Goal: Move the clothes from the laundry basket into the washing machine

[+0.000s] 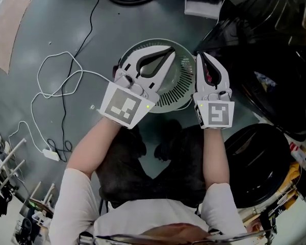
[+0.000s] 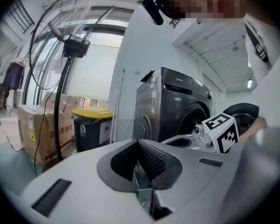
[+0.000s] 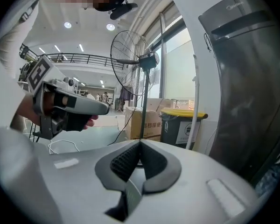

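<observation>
The round white slatted laundry basket (image 1: 176, 97) stands on the grey floor just ahead of me. I see no clothes in the part of it that shows. Both grippers hover over it, pointing forward side by side. My left gripper (image 1: 171, 50) is shut with nothing between its jaws, its ribbed pads meeting in the left gripper view (image 2: 139, 143). My right gripper (image 1: 200, 55) is also shut and empty (image 3: 140, 143). The dark grey washing machine (image 2: 177, 106) stands to the right, and its round black door (image 1: 255, 160) hangs open beside my right arm.
A pedestal fan (image 2: 67, 45) stands ahead, with cardboard boxes (image 2: 32, 129) and a yellow-lidded black bin (image 2: 91, 127) behind it. White cable (image 1: 56, 80) and a power strip (image 1: 51, 154) lie on the floor at left. A clothes rack (image 1: 5, 172) is at far left.
</observation>
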A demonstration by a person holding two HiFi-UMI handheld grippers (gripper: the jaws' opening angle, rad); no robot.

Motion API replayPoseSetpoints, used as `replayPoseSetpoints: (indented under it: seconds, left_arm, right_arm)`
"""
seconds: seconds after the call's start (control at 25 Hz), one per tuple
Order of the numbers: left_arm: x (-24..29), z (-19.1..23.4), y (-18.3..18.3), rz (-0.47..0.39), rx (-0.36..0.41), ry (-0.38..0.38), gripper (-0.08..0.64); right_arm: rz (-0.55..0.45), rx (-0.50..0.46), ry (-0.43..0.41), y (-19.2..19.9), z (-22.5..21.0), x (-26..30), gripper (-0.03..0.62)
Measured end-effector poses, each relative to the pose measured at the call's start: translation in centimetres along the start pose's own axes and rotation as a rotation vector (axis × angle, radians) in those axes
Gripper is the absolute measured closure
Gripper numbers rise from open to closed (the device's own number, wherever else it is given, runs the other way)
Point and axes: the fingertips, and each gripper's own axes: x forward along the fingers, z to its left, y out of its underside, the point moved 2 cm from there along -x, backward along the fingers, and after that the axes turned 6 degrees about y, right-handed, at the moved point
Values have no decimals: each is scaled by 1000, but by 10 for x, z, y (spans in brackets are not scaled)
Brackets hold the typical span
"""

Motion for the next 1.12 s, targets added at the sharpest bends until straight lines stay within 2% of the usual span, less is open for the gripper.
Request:
replayPoseSetpoints:
  seconds: [0.12, 0.24, 0.44, 0.72, 0.96, 1.12]
  left_arm:
    - [-12, 10, -6, -25, -55, -66, 554]
    - [-34, 9, -21, -28, -76, -114, 555]
    - [-54, -11, -56, 26, -80, -106, 555]
    - [-88, -30, -98, 72, -142, -133, 555]
    - [-119, -44, -183, 70, -146, -134, 555]
    - [-141, -61, -244, 74, -151, -107, 555]
  right_arm:
    - [29, -10, -11, -7, 4, -16, 581]
    - [42, -2, -42, -30, 6, -42, 581]
    - [86, 73, -47, -74, -8, -74, 581]
    - [120, 91, -44, -149, -9, -100, 581]
    - [146, 111, -36, -223, -12, -129, 581]
    - [140, 131, -33, -284, -13, -151, 581]
